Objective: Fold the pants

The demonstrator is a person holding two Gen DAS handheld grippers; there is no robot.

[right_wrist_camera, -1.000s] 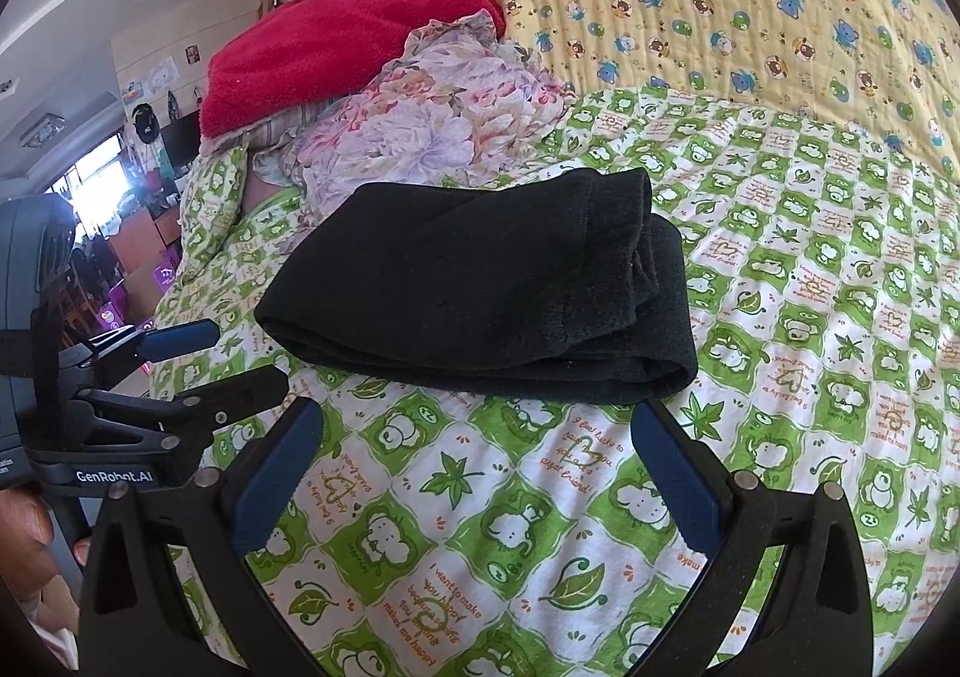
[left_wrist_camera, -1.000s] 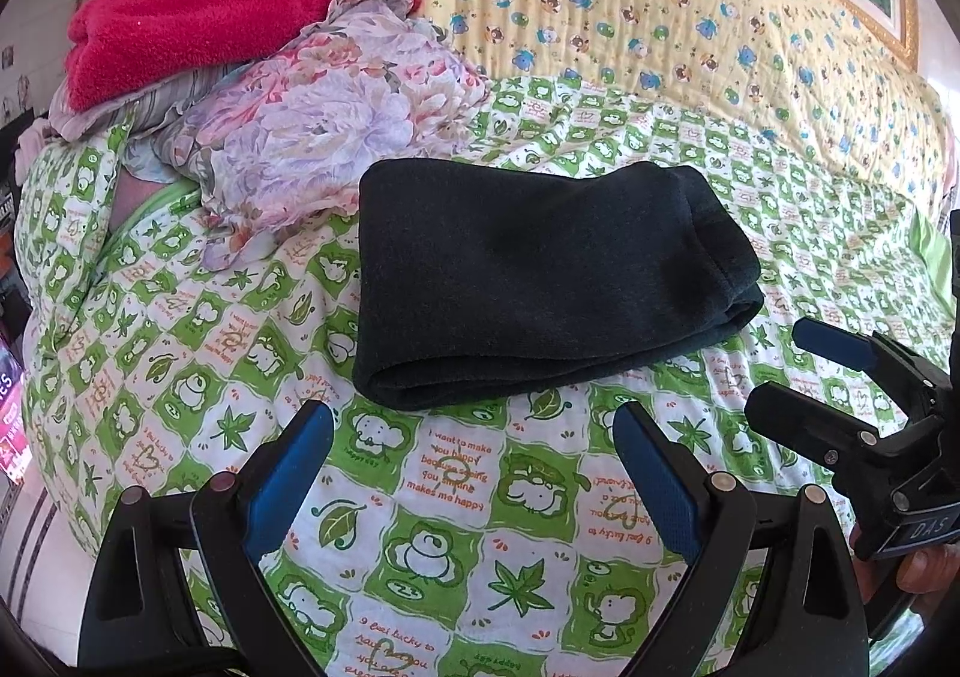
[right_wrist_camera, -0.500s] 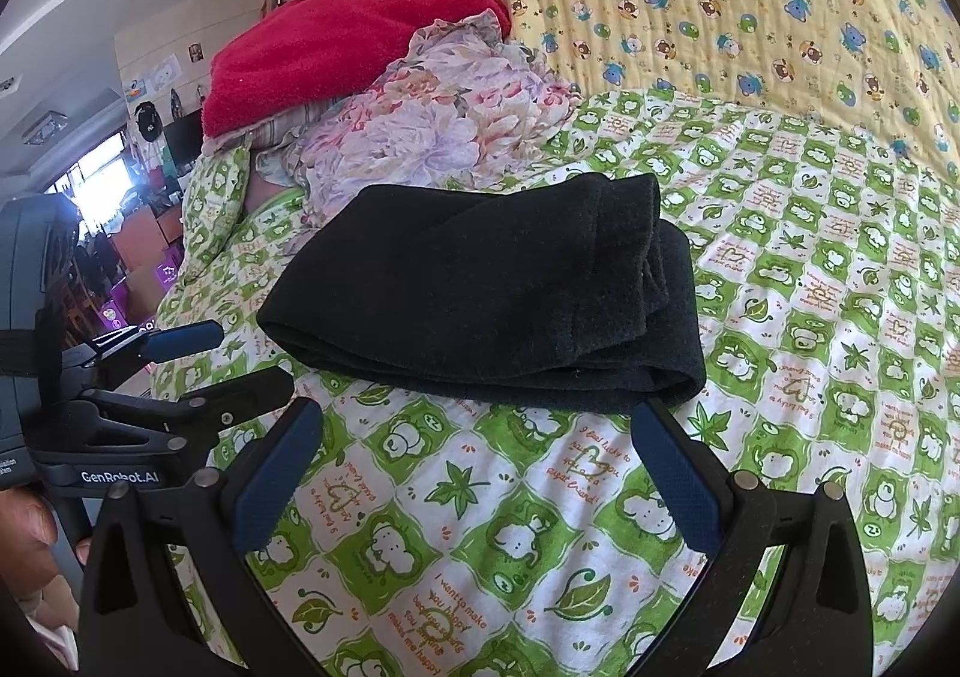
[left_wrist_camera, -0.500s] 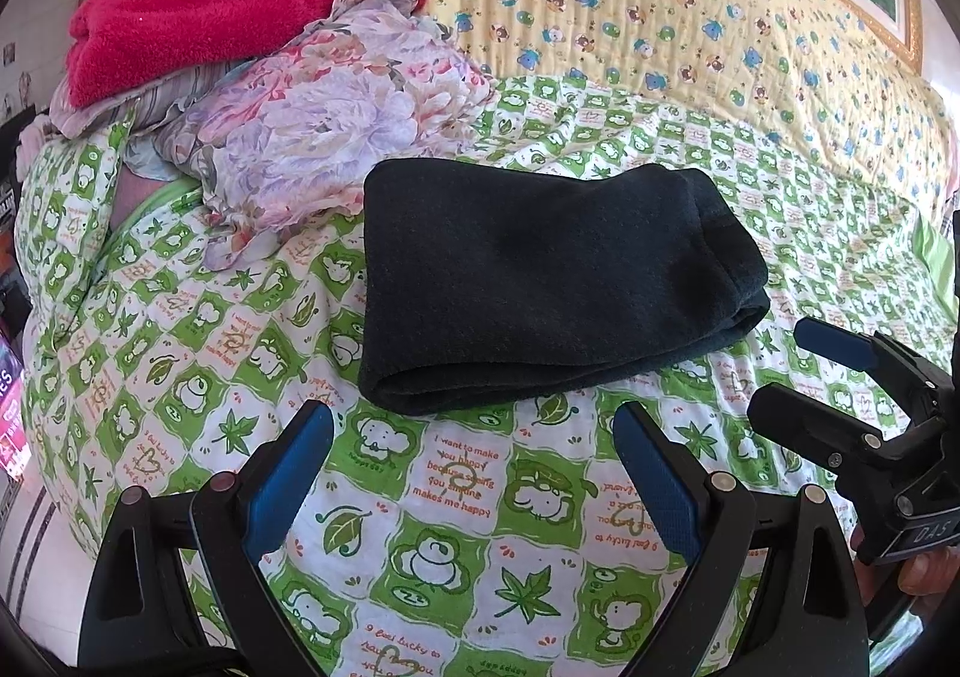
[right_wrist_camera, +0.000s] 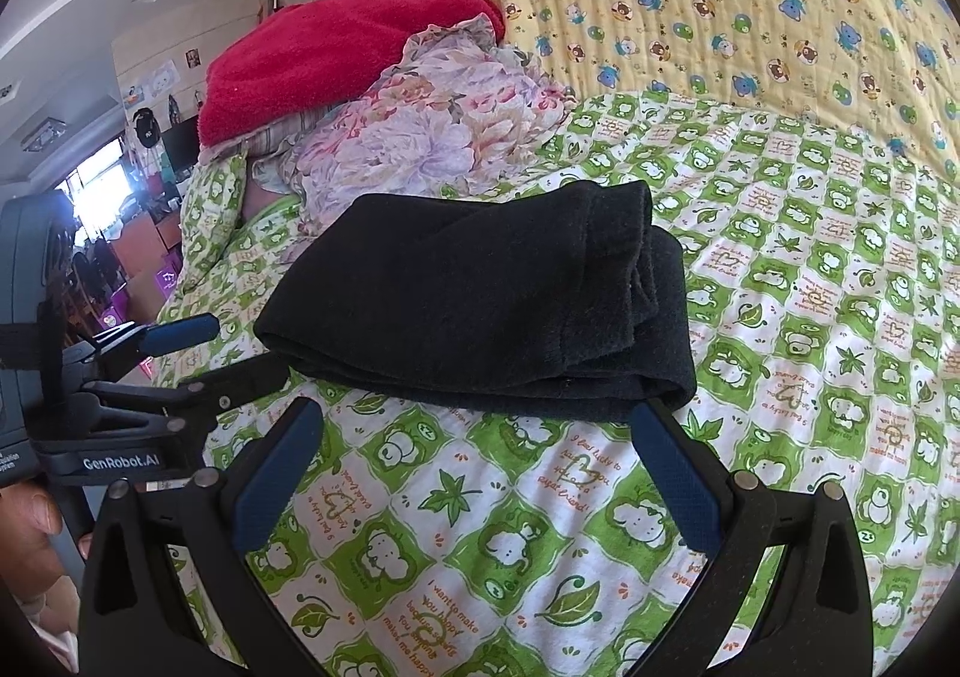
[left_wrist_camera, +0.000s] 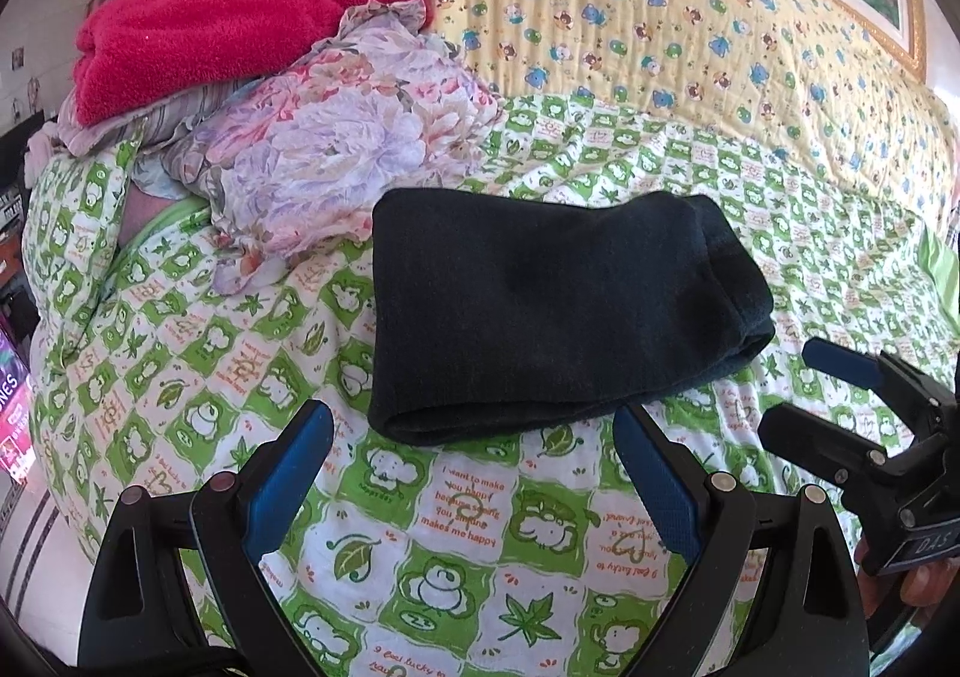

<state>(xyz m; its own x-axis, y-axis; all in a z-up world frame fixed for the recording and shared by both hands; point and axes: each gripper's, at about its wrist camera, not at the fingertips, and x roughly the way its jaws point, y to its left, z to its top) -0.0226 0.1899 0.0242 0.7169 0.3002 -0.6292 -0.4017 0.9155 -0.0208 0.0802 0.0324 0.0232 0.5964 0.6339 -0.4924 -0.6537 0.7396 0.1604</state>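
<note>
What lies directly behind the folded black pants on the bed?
Behind the black pants sits a floral fabric heap topped by a red towel. Whatever lies beneath that pile is covered.

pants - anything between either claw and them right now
Nothing visible. Only bare green sheet lies between the open left claw and the folded pants; likewise for the open right claw.

The left gripper is held level and low, its blue-padded fingers spread wide with nothing between them. The right gripper is posed the same way just beside it, fingers wide apart and bare. A fingertip of each holding hand shows behind the handles.
</note>
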